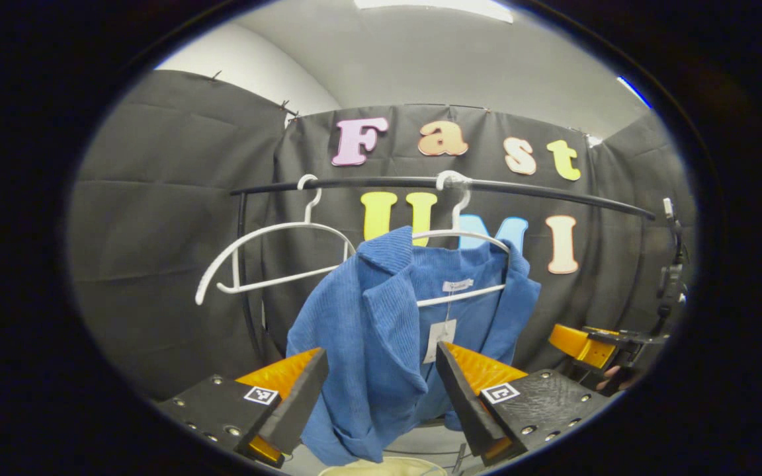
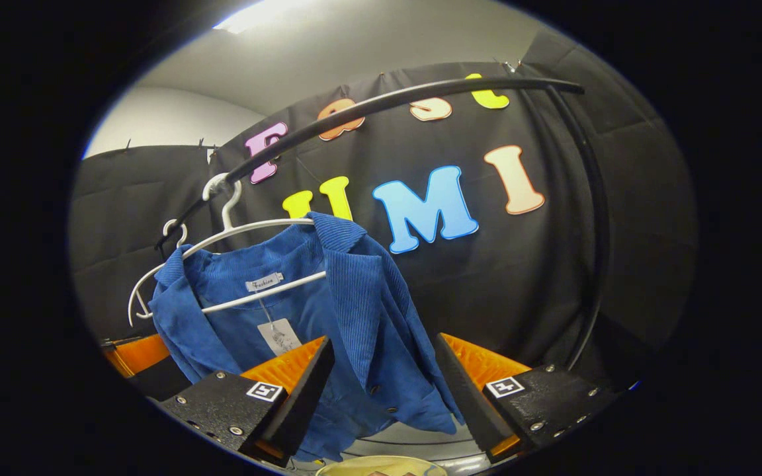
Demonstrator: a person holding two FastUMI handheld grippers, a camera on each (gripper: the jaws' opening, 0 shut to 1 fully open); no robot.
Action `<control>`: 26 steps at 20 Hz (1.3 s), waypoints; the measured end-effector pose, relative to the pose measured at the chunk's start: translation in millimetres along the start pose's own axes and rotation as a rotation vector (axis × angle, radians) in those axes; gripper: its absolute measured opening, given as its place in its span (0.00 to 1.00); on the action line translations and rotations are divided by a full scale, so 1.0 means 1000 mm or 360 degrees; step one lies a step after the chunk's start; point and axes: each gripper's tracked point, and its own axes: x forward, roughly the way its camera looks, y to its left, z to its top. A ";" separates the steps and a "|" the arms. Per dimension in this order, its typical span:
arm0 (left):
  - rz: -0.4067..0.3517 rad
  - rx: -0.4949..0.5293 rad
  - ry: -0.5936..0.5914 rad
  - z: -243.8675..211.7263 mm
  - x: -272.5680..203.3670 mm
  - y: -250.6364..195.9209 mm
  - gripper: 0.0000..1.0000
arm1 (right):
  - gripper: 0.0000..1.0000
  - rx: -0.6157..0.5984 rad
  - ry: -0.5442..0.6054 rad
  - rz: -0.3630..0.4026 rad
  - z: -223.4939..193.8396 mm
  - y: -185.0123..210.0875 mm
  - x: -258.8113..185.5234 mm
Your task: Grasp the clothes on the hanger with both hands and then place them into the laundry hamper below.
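A blue corduroy jacket point(image 1: 381, 330) hangs on a white hanger point(image 1: 467, 235) from a black rail point(image 1: 526, 193). In the left gripper view my left gripper point(image 1: 381, 410) is open just in front of it, and the jacket's left front panel shows in the gap between the fingers. In the right gripper view my right gripper point(image 2: 384, 396) is also open, with the jacket's point(image 2: 348, 311) right front panel showing in its gap. Neither pair of fingers presses on the cloth. The pale rim of the hamper point(image 1: 381, 468) peeks in below the jacket, and so does the hamper rim point(image 2: 381, 467) in the right gripper view.
An empty white hanger point(image 1: 268, 258) hangs on the rail left of the jacket. The right gripper point(image 1: 592, 344) shows off to the right in the left gripper view. The rail's upright point(image 2: 596, 264) bends down on the right. Black cloth walls stand behind.
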 end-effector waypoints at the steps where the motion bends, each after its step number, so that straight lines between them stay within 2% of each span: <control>1: 0.0018 -0.0009 -0.0006 -0.001 0.008 -0.003 0.95 | 0.95 -0.0006 -0.0006 0.0018 -0.001 0.001 0.011; 3: 0.0067 -0.0002 -0.0010 -0.005 0.023 -0.006 0.94 | 0.95 -0.0026 0.0015 0.0055 -0.004 0.003 0.032; 4: 0.0089 0.0008 -0.0006 -0.007 0.029 -0.007 0.94 | 0.92 -0.0022 0.0024 0.0080 -0.006 0.007 0.041; 5: 0.0112 0.0015 -0.0003 -0.010 0.037 -0.008 0.94 | 0.95 -0.0012 0.0027 0.0101 -0.007 0.009 0.050; 7: 0.0154 0.0011 0.0019 -0.019 0.050 -0.010 0.94 | 0.95 0.0012 0.0031 0.0150 -0.007 0.017 0.065; 8: 0.0178 0.0000 0.0033 -0.022 0.056 -0.009 0.94 | 0.92 0.0022 0.0035 0.0170 -0.008 0.021 0.072; 9: 0.0199 -0.0010 0.0047 -0.026 0.061 -0.009 0.94 | 0.95 0.0026 0.0039 0.0187 -0.010 0.025 0.078; 15: 0.0311 0.0018 0.0034 -0.033 0.085 -0.008 0.94 | 0.95 0.0039 0.0065 0.0222 -0.021 0.033 0.107; 19: 0.0387 0.0063 0.0011 -0.029 0.088 -0.006 0.94 | 0.93 -0.0049 0.0021 0.0229 -0.017 0.033 0.116; 22: 0.0412 0.0062 0.0013 -0.033 0.090 -0.002 0.73 | 0.86 -0.0030 0.0016 0.0257 -0.015 0.036 0.116; 23: 0.0430 0.0073 0.0010 -0.032 0.089 0.000 0.74 | 0.78 -0.0018 0.0020 0.0265 -0.014 0.034 0.117; 24: 0.0446 0.0068 0.0006 -0.031 0.089 0.004 0.63 | 0.72 -0.0010 0.0024 0.0271 -0.013 0.033 0.117; 26: 0.0456 0.0048 0.0000 -0.032 0.081 0.008 0.42 | 0.49 0.0002 0.0034 0.0264 -0.011 0.029 0.115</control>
